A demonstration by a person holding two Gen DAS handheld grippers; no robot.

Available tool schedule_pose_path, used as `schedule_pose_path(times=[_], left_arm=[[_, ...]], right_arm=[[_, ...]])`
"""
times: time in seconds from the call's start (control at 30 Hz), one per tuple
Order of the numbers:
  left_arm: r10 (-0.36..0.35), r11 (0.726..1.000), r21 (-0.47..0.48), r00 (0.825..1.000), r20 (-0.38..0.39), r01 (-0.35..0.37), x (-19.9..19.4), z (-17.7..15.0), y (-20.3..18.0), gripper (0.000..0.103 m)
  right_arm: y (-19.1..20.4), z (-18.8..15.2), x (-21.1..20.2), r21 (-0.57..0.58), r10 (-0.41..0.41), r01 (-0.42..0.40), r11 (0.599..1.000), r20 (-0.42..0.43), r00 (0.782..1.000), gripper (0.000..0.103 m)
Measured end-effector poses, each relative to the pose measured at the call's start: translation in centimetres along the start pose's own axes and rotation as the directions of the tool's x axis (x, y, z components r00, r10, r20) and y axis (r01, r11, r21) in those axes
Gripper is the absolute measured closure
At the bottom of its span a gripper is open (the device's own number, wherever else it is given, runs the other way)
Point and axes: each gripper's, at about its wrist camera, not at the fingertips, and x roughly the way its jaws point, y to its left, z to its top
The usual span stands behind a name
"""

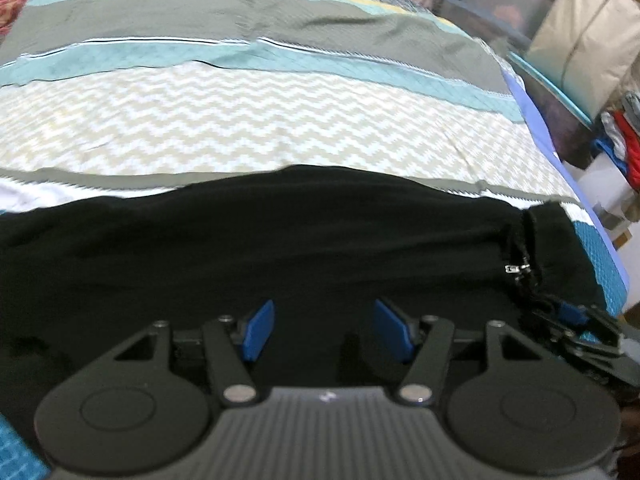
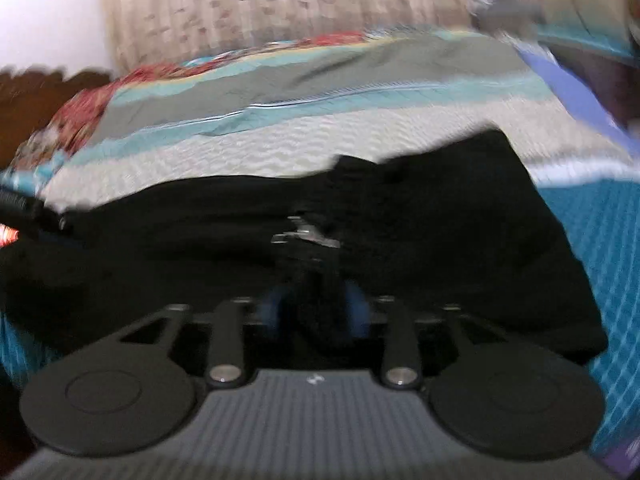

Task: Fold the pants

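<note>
Pants (image 1: 280, 248) lie flat and black on the bed cover (image 1: 240, 128), stretched from side to side. Closest to us, the left gripper (image 1: 324, 332) hangs just above the pants with its blue pads (image 1: 260, 330) wide apart, and it holds nothing. The right gripper (image 2: 312, 312) is at the zipper (image 2: 308, 236) end of the pants. Its blue pads (image 2: 356, 308) look squeezed on a bunch of black cloth there, though that view is blurry. Past the pants comes the zigzag stripe of the cover, then a gray stripe, then a curtain (image 2: 280, 4) far back.

I think the next fold is only starting. To do it well, the left gripper should pinch the near edge of the pants too. Then both should lift together and lay the cloth over evenly, so no lumps stay inside.
</note>
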Motion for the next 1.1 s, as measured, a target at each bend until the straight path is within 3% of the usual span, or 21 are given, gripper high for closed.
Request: schedule_pose_path(times=[0.17, 0.23, 0.3, 0.37, 0.47, 0.53, 0.63, 0.77, 0.83, 0.9, 1.0, 1.07, 1.1], left_arm=[[0.042, 0.997, -0.073, 0.997, 0.072, -0.037, -4.7, -1.6, 4.3, 0.041], [0.079, 0.989, -0.131, 0.992, 0.101, -0.065, -6.9, -2.5, 6.4, 0.039], [0.129, 0.975, -0.195, 0.984, 0.12, -0.104, -8.9, -3.4, 8.5, 0.034], [0.183, 0.954, -0.263, 0.974, 0.131, -0.144, -10.6, -4.2, 10.8, 0.024], [0.232, 0.91, -0.38, 0.963, 0.135, -0.166, -12.9, -5.3, 14.5, 0.018], [0.227, 0.876, -0.462, 0.963, 0.145, -0.137, -14.0, -6.0, 17.1, 0.012], [0.189, 0.825, -0.56, 0.971, 0.145, -0.077, -13.6, -7.0, 20.1, 0.009], [0.097, 0.763, -0.645, 0.981, 0.166, 0.034, -11.6, -7.9, 22.5, 0.002], [0.071, 0.748, -0.661, 0.982, 0.177, 0.065, -10.4, -7.9, 23.4, 0.001], [0.045, 0.733, -0.674, 0.982, 0.185, 0.093, -9.0, -7.8, 24.2, 0.0], [0.015, 0.707, -0.695, 0.98, 0.198, 0.13, -7.4, -7.5, 25.2, 0.0], [0.015, 0.712, -0.686, 0.973, 0.232, 0.153, -7.1, -7.1, 25.5, 0.003], [0.021, 0.721, -0.676, 0.97, 0.24, 0.152, -7.0, -6.7, 25.4, 0.013]], right_arm=[[0.0, 2.0, -2.6, 0.031, 0.068, -0.072, 0.997, 0.106, 0.992, 0.039], [-0.4, 2.3, -2.4, 0.07, 0.071, -0.079, 0.994, 0.114, 0.991, 0.045], [-0.9, 2.2, -0.7, 0.127, 0.057, -0.064, 0.99, 0.061, 0.997, 0.052], [-1.3, 1.7, 2.0, 0.161, -0.005, 0.015, 0.987, -0.064, 0.998, 0.055], [-0.1, 2.5, 2.4, 0.116, -0.07, 0.082, 0.99, -0.101, 0.992, 0.059], [0.6, 3.7, 1.2, 0.124, -0.081, 0.088, 0.988, -0.056, 0.995, 0.059], [2.0, 5.1, -0.1, 0.124, -0.011, 0.008, 0.992, 0.025, 1.0, 0.059], [6.3, 5.8, 1.4, 0.099, 0.136, -0.133, 0.986, -0.028, 0.99, 0.063], [8.7, 5.9, 3.3, 0.113, 0.221, -0.21, 0.971, -0.102, 0.97, 0.071], [11.4, 5.9, 5.7, 0.124, 0.305, -0.286, 0.95, -0.178, 0.936, 0.08], [15.8, 5.8, 9.1, 0.152, 0.412, -0.383, 0.911, -0.298, 0.861, 0.084], [18.8, 6.1, 10.9, 0.16, 0.462, -0.434, 0.887, -0.352, 0.814, 0.085], [20.3, 6.4, 12.0, 0.158, 0.478, -0.453, 0.877, -0.376, 0.794, 0.085]])
